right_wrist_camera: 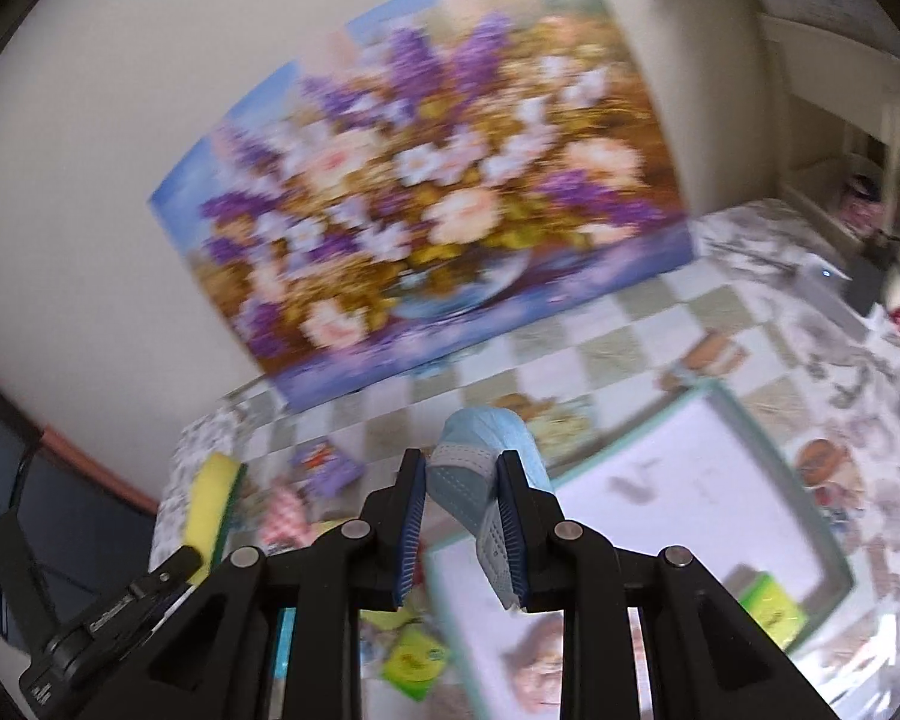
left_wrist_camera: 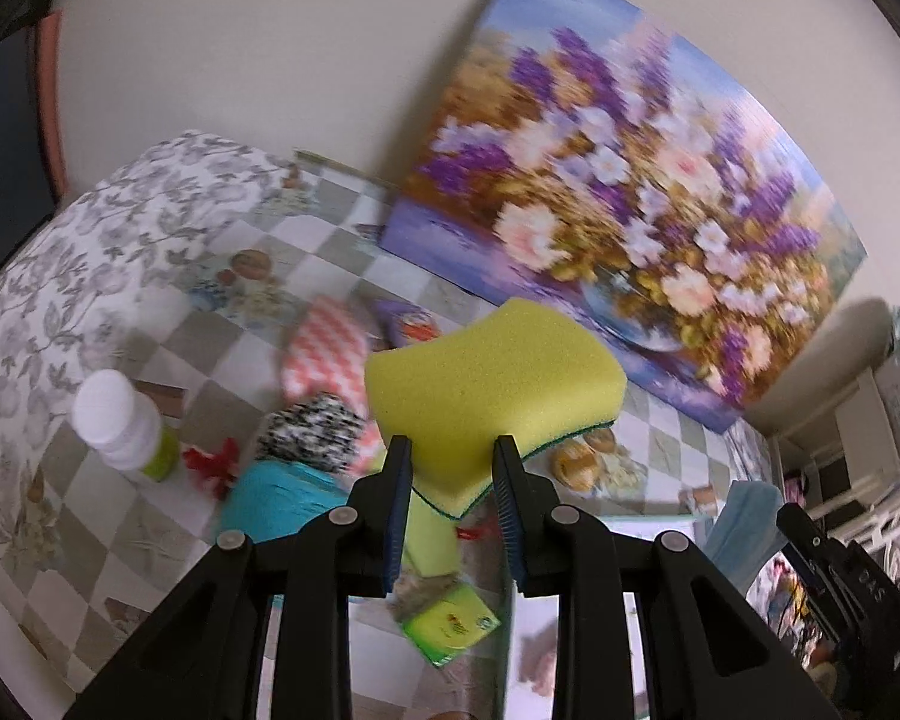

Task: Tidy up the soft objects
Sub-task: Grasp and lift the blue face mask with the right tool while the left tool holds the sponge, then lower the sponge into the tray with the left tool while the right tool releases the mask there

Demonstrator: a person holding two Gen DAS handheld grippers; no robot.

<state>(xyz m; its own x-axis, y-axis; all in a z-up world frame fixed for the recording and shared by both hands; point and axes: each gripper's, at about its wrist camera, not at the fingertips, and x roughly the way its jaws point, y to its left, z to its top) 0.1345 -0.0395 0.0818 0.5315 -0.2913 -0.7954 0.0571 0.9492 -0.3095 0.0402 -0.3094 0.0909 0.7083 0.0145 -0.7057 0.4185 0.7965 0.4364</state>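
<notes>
left gripper [left_wrist_camera: 453, 450] pinches the yellow sponge [left_wrist_camera: 492, 384] at frame centre, lifted clear for sorting. right gripper [right_wrist_camera: 461, 468] pinches a blue face mask [right_wrist_camera: 480, 456] above the tray [right_wrist_camera: 834, 546].

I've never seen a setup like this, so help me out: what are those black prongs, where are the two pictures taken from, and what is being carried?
No robot: a person holds tongs in each hand, each with a camera looking along its two fingers. In the left view, the left tongs pinch a yellow sponge. In the right view, the right tongs pinch a light blue face mask. Below lies a checked tablecloth with a white-capped bottle, a teal cloth, and a flower painting against the wall.
</notes>
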